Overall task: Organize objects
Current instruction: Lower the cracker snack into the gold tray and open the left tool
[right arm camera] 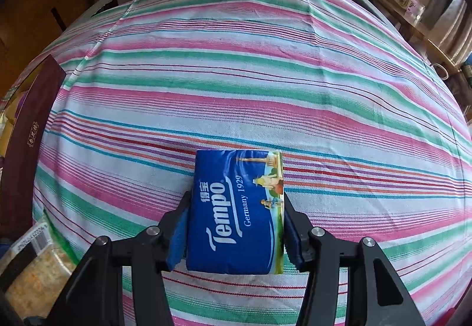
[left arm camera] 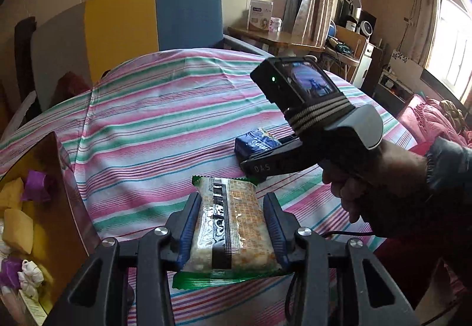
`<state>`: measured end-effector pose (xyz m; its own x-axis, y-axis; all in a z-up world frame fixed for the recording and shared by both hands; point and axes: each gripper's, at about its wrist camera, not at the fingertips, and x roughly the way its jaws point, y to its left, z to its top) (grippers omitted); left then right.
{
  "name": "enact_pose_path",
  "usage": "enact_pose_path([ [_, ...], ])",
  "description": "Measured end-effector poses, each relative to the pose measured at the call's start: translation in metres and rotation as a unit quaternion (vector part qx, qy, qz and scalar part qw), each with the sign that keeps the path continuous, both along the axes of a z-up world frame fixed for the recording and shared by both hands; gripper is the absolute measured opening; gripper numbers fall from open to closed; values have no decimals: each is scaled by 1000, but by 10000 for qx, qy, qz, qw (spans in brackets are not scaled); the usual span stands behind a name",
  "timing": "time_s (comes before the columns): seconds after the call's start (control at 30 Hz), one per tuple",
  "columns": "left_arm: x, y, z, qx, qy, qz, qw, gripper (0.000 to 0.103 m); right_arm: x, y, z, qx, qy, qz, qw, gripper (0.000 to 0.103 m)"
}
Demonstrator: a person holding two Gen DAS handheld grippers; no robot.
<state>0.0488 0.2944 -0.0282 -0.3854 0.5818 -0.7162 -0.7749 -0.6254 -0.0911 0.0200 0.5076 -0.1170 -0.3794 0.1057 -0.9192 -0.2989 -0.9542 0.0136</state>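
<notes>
A cracker pack (left arm camera: 236, 225) with clear wrap and green ends sits lengthwise between the blue pads of my left gripper (left arm camera: 231, 199), which is shut on it and holds it above the striped cloth; the same cracker pack (right arm camera: 32, 267) shows at the lower left of the right wrist view. A blue Tempo tissue pack (right arm camera: 236, 208) lies on the cloth with my right gripper (right arm camera: 236, 199) shut on its two long sides. From the left wrist view the tissue pack (left arm camera: 256, 141) lies past the cracker pack, to the right, with the right gripper (left arm camera: 259, 166) angled down on it and held by a person's hand (left arm camera: 368, 187).
A striped cloth (left arm camera: 165, 119) covers the table. At its left edge stands an open box (left arm camera: 50, 166) with a dark red lid (right arm camera: 26, 134), holding yellow, purple and white items. A yellow and blue chair back (left arm camera: 153, 16) rises behind the table. A wooden side table (left arm camera: 274, 39) stands at far right.
</notes>
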Motion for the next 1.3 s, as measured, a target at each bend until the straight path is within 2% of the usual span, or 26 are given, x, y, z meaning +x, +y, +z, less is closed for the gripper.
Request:
enact_pose_path([
  [0.23,-6,-29,25,162,122,367,9991,43,-2,-3,2,62,15,9,10000,55],
  [0.47,-13,-60,35,234,229,714,9969,43,10,-14,7,130,56,21,9999,55],
  [0.77,-23,-95,37,307,183,1106,9932,43,9,-18,5,221,92,61,9997,56],
  [0.9,-34,-123,36,451,-46,1343,9899,43,10,-18,4,245,85,66,9996,56],
  [1.0,-49,-157,30,549,-295,1719,9831,43,9,-19,4,267,75,72,9996,55],
  [1.13,-77,-212,18,780,-827,2382,9645,43,6,-17,3,321,61,100,9994,55],
  [1.23,-101,-237,4,884,-1291,2732,9491,43,4,-17,3,365,47,119,9993,55],
  [1.3,-114,-241,-1,995,-1574,2805,9416,43,2,-17,2,380,39,122,9992,55],
])
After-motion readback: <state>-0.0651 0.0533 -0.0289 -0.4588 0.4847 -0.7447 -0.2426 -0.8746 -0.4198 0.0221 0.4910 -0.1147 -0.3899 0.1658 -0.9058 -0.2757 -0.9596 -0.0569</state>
